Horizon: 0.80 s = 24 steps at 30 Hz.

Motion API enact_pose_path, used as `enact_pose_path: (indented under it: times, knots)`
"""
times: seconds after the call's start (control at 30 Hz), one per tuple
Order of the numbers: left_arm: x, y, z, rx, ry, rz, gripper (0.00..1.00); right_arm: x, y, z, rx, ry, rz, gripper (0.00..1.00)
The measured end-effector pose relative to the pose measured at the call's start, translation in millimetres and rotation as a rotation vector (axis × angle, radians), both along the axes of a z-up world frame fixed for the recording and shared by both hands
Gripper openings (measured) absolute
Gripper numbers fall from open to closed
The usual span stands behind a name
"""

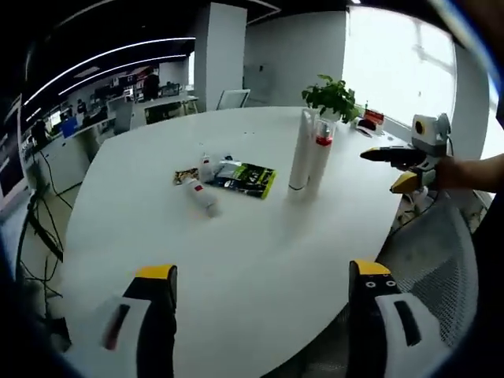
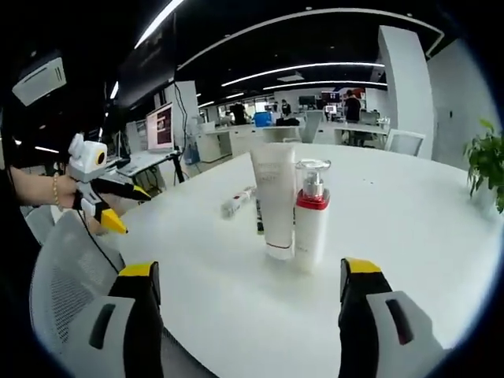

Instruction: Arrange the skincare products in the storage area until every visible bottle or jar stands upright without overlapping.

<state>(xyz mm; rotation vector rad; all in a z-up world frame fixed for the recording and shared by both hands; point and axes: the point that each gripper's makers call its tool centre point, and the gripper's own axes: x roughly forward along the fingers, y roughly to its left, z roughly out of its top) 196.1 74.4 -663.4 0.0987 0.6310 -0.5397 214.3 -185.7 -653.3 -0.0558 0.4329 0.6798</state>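
— So where do the skincare things stand?
— A white tube (image 2: 273, 201) and a pump bottle (image 2: 311, 213) with a red collar stand upright on the white table (image 2: 409, 236), touching side by side. Beyond them a small bottle (image 1: 199, 194) lies on its side, next to a dark packet (image 1: 248, 178) and another small item too blurred to name.
— And the tongs?
— Both are spread wide with nothing between the jaws. The left gripper (image 1: 264, 279) hangs over the near table edge, well apart from the bottles; the right gripper (image 2: 250, 276) faces the upright pair.
— Anything else?
— A potted plant (image 1: 331, 96), and a mesh chair (image 2: 67, 276) by the table.
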Motion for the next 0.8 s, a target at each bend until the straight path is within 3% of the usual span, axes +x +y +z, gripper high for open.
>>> enact_pose_path:
  times: [0.33,0.5,0.8]
  knots:
    - [-18.3,13.3,5.8,-0.062,-0.013,0.042,0.98,-8.6,6.2,0.3,-0.006,0.011,-0.039,0.97]
    - [-14.9,11.5,12.1,-0.077,-0.03,0.045,0.99,-3.5,-3.6,4.3,-0.006,0.005,-0.085,0.97]
    - [-16.2,5.4,9.0,-0.079,-0.005,0.019,0.99,-5.0,-8.4,7.4,-0.01,-0.003,-0.117,0.96]
